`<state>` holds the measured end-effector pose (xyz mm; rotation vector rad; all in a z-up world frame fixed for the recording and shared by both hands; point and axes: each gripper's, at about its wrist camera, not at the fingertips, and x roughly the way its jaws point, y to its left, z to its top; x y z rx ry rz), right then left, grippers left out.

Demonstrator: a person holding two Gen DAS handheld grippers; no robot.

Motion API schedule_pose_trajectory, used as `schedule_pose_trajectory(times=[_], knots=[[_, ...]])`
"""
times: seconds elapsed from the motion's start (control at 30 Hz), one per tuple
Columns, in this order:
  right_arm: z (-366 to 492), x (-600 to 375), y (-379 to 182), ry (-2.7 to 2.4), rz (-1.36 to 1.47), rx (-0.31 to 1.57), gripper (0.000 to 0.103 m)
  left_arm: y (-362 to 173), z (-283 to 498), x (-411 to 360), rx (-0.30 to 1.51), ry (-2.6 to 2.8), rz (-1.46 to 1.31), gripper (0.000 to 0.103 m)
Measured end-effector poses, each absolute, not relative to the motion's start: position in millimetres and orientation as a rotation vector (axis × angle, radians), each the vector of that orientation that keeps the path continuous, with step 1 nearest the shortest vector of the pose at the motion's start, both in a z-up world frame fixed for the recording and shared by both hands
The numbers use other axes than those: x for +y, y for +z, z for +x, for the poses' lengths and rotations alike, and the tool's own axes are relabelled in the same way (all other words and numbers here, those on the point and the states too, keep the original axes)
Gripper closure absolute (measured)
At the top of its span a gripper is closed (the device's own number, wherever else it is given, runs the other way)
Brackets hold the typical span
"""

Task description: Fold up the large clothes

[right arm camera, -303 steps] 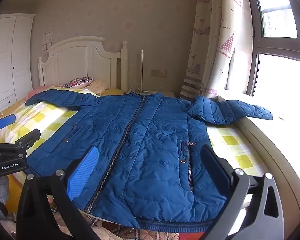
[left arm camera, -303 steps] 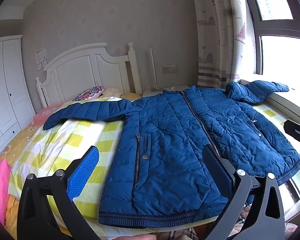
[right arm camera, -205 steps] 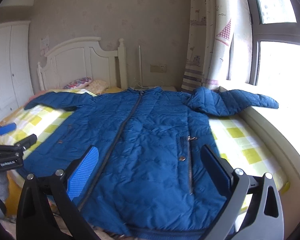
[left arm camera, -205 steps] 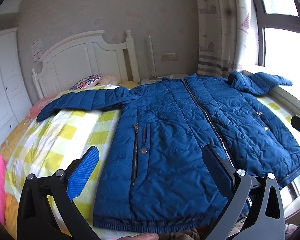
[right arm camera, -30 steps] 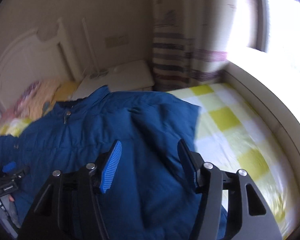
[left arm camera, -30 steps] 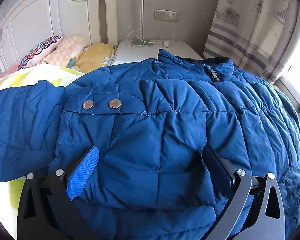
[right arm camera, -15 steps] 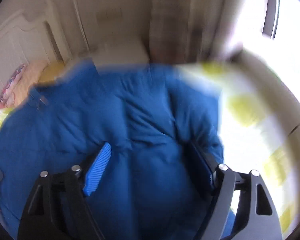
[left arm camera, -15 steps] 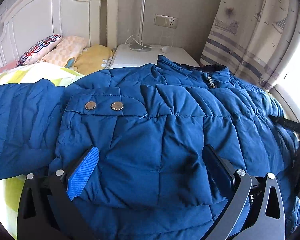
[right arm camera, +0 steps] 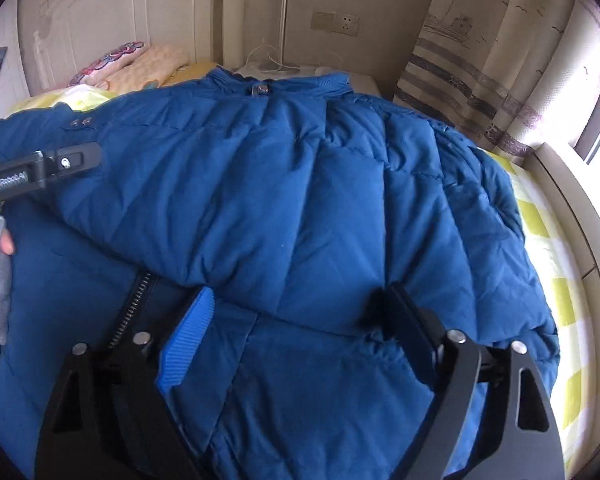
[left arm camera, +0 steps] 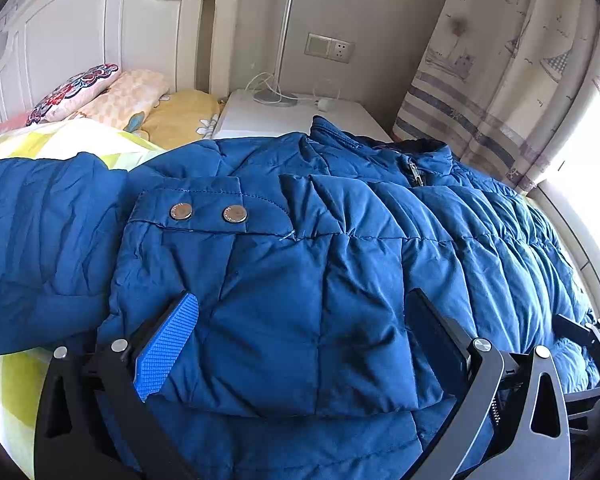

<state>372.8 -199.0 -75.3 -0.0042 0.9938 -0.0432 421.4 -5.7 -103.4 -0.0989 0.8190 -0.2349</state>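
Only readable text I saw was "GenRobot.AI", small white letters on the black body of my left gripper (right arm camera: 40, 170), seen from my right wrist camera. It was slightly blurred there. The snap buttons (left arm camera: 207, 213) on the jacket (left arm camera: 300, 280) carried embossing too small to read.

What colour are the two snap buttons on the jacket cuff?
Silver metal, on the blue jacket's cuff tab; the snap buttons show best in the left wrist view.
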Motion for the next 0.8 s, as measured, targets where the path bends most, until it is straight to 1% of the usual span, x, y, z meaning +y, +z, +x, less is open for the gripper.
schedule_pose_trajectory(times=[0.1,0.17,0.2,0.27,0.3,0.37,0.5,0.57,0.7,0.8], knots=[[372.1,-204.1,-65.7,-0.055,0.055,1.001,0.017,-103.3,421.2,-4.0,0.818,-0.241,-0.109,0.004],[365.8,-205.2,-56.4,-0.067,0.081,0.948,0.017,-102.9,421.0,-3.4,0.817,-0.245,-0.113,0.004],[360.7,-207.6,-53.8,-0.081,0.088,0.915,0.014,-102.4,420.4,-2.9,0.814,-0.248,-0.117,0.004],[359.9,-210.6,-67.2,-0.109,0.091,0.922,0.012,-98.0,414.5,1.8,0.786,-0.256,-0.142,0.004],[359.4,-212.3,-80.1,-0.112,0.106,0.968,0.012,-95.5,410.2,5.7,0.775,-0.263,-0.157,0.004],[357.8,-216.0,-77.1,-0.106,0.13,0.948,0.012,-85.0,394.6,25.1,0.736,-0.276,-0.223,0.004],[357.6,-218.2,-77.2,-0.093,0.134,0.947,0.012,-59.0,348.7,116.4,0.612,-0.156,-0.494,0.004],[358.6,-219.7,-77.6,-0.094,0.136,0.944,0.012,-54.4,322.3,187.2,0.543,-0.03,-0.664,0.004],[352.3,-228.6,-71.7,-0.099,0.186,0.895,0.015,-66.1,289.8,298.6,0.488,0.199,-0.836,0.004],[348.9,-241.4,-70.4,-0.092,0.273,0.866,0.015,-79.3,283.6,364.6,0.474,0.276,-0.94,0.004]])
